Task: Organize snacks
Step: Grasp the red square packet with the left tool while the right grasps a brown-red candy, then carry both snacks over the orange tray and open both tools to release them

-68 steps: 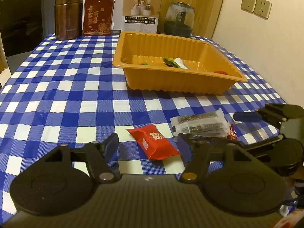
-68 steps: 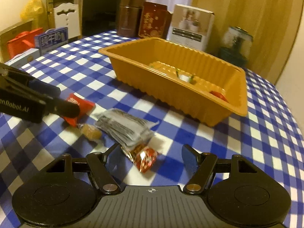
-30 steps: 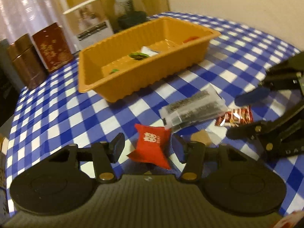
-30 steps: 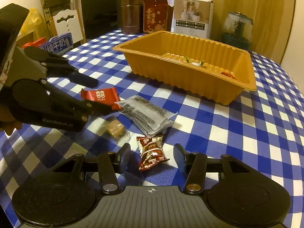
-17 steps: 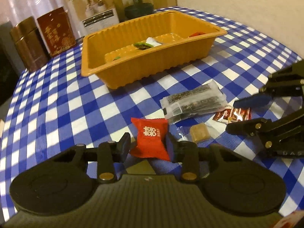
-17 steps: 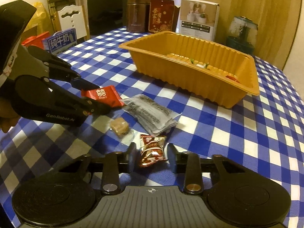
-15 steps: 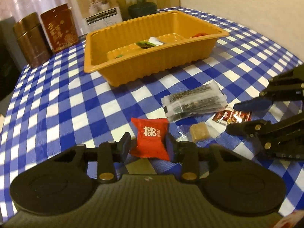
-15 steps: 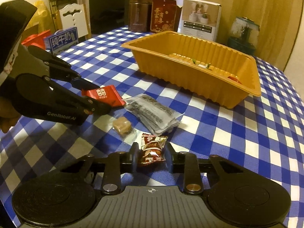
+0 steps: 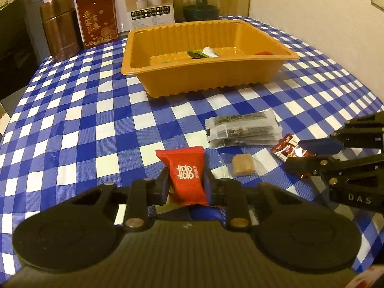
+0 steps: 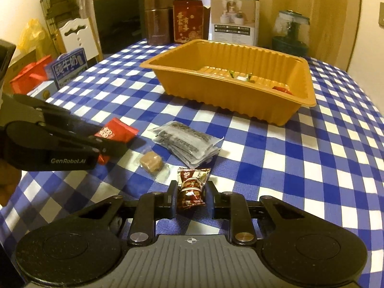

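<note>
Both tools are matte black plastic. The left hand-held gripper [image 9: 186, 187], low in its own view, has two round discs, a ribbed grey centre panel and brass-coloured pivot screws. It carries white "GenRobot.AI" lettering, seen at left in the right wrist view. The right hand-held gripper [image 10: 191, 198] has blue pads and "DAS" lettering.

Tray [image 9: 182, 81] stands behind the packet stack [image 9: 242, 129]; boxes [image 9: 150, 2] line the table's far edge.

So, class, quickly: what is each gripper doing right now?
Left gripper: fingers closing, pressing on the red packet.
Right gripper: shut on the brown candy.
</note>
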The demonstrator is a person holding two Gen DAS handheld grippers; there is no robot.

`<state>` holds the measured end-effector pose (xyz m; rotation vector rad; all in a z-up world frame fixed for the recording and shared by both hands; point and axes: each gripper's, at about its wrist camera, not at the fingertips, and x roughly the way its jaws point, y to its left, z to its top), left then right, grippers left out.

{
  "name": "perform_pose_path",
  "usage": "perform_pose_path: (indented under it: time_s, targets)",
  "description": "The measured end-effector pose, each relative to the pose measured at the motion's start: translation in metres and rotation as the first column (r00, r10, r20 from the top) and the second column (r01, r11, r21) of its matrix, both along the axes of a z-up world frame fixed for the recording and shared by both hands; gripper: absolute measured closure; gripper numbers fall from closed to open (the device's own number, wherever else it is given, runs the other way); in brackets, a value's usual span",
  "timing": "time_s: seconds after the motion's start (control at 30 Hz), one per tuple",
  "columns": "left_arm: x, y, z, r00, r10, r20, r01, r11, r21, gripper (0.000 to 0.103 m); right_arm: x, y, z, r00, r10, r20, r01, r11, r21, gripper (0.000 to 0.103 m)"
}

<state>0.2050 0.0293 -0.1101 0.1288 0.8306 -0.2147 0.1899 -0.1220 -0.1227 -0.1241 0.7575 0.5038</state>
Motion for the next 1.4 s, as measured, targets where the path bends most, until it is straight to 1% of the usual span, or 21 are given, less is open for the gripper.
perform_pose_path:
  time_s: [0.33, 0.6, 0.73, 0.93, 1.0, 1.13, 1.3, 1.4]
  targets:
    - [-0.011, 0.002, 0.008, 1.000, 0.027, 0.010, -0.026, 0.998, -0.052, 0.078, -0.009, -0.003, 0.008, 1.000, -0.024, 0.009, 0.023, 0.999, 0.039, 0.079]
    - [-0.026, -0.001, 0.012, 0.999, 0.030, 0.019, -0.028, 0.997, -0.074, 0.078, -0.014, -0.008, 0.011, 0.999, -0.054, 0.010, 0.053, 0.997, 0.061, 0.079]
    - [-0.031, -0.005, 0.013, 0.999, 0.026, 0.022, -0.024, 0.996, -0.084, 0.078, -0.016, -0.015, 0.013, 0.996, -0.094, 0.005, 0.094, 0.992, 0.081, 0.079]
    - [-0.037, -0.009, 0.016, 0.999, 0.036, 0.011, -0.035, 0.993, -0.110, 0.078, -0.018, -0.031, 0.015, 0.983, -0.179, -0.038, 0.183, 0.975, 0.124, 0.079]
    - [-0.039, -0.010, 0.019, 0.999, 0.043, 0.008, -0.041, 0.992, -0.117, 0.078, -0.020, -0.034, 0.016, 0.979, -0.197, -0.045, 0.201, 0.973, 0.115, 0.079]
    - [-0.045, -0.014, 0.027, 0.999, 0.040, 0.017, -0.039, 0.994, -0.098, 0.078, -0.024, -0.042, 0.022, 0.971, -0.231, -0.059, 0.237, 0.965, 0.113, 0.079]
    - [-0.048, -0.015, 0.038, 0.998, 0.058, 0.010, -0.056, 0.991, -0.119, 0.078, -0.030, -0.053, 0.032, 0.954, -0.287, -0.084, 0.296, 0.947, 0.124, 0.079]
    - [-0.048, -0.016, 0.045, 0.998, 0.067, 0.012, -0.065, 0.989, -0.132, 0.078, -0.033, -0.056, 0.040, 0.951, -0.297, -0.085, 0.306, 0.944, 0.125, 0.079]
